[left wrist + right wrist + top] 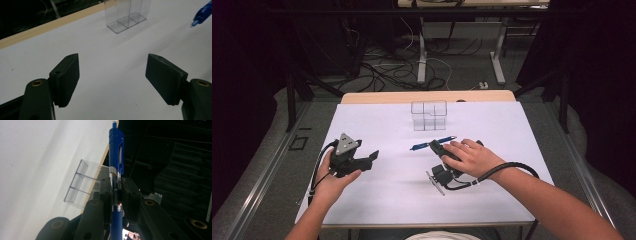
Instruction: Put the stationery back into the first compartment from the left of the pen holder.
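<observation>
Crosswise between the right gripper's (117, 195) clamped jaws sits the blue pen (116, 157).

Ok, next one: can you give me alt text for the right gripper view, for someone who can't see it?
A blue pen is clamped between the right gripper's two black fingers, its clip end pointing up the frame. Behind it stands a clear plastic organizer with divided compartments on the white table surface, near the table's far edge, with dark background beyond.

The left gripper (373, 156), held in the left hand (332, 181), points toward three o'clock with jaws apart; the right gripper (436, 146) points toward ten o'clock, jaws clamped.
</observation>
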Available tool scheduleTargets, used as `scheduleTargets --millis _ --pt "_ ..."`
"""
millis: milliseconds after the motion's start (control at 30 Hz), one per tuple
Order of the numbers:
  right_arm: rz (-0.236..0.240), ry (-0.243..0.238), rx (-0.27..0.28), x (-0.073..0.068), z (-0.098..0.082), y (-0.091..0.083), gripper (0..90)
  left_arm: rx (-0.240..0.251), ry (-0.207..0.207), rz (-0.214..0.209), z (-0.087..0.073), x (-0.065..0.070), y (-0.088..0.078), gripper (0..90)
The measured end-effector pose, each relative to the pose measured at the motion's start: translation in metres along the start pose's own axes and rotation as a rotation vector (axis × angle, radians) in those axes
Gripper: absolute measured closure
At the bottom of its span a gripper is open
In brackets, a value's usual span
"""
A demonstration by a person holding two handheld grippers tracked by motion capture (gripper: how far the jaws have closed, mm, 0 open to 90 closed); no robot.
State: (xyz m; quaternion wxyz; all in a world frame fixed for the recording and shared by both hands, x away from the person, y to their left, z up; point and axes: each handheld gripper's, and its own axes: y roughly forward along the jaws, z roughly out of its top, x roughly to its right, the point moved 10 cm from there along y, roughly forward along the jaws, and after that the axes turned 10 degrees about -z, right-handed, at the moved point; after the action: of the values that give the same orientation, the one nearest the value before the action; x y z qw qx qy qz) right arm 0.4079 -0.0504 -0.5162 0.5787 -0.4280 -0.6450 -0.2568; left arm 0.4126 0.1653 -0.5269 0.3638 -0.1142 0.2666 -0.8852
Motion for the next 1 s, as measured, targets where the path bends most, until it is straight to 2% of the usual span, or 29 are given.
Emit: scheduleTargets --millis 133,233,267,367,467,633,767,867,933,967,1000 --pt "0.003 -0.019 -0.003 0.000 -0.001 0.000 79.5 -0.051 0.072 -0.020 0.010 0.009 0.002 27.4" --pt "0.000 -0.017 -0.007 0.001 -0.002 0.000 79.5 -0.079 0.109 -0.029 0.017 0.015 0.003 27.4" --pt "-0.007 -0.030 0.000 0.002 -0.001 0.000 79.5 -0.073 0.118 -0.033 0.021 0.017 0.004 27.3" --pt "-0.010 -0.027 0.002 0.004 -0.001 0.000 79.5 -0.088 0.148 -0.048 0.028 0.022 0.006 27.4" --pt "0.004 -0.027 -0.004 0.003 0.000 -0.002 79.5 -0.108 0.184 -0.053 0.036 0.027 0.006 27.5" --pt "-0.003 -0.037 0.005 0.004 0.001 -0.001 79.6 -0.140 0.223 -0.107 0.046 0.042 0.011 32.1" --pt "0.001 -0.029 0.002 0.002 0.002 -0.001 79.5 -0.187 0.268 -0.147 0.049 0.055 0.017 38.0" --pt "0.008 -0.050 0.011 0.001 0.004 -0.001 79.5 -0.217 0.301 -0.164 0.050 0.063 0.024 41.9" --pt "0.008 -0.034 0.018 -0.001 0.006 0.000 79.5 -0.249 0.342 -0.165 0.049 0.067 0.029 42.6" --pt "0.010 -0.049 0.018 -0.001 0.006 -0.001 79.5 -0.251 0.344 -0.168 0.048 0.070 0.031 43.7" --pt "0.009 -0.032 0.017 -0.002 0.007 -0.001 79.5 -0.267 0.359 -0.175 0.047 0.072 0.033 44.3"
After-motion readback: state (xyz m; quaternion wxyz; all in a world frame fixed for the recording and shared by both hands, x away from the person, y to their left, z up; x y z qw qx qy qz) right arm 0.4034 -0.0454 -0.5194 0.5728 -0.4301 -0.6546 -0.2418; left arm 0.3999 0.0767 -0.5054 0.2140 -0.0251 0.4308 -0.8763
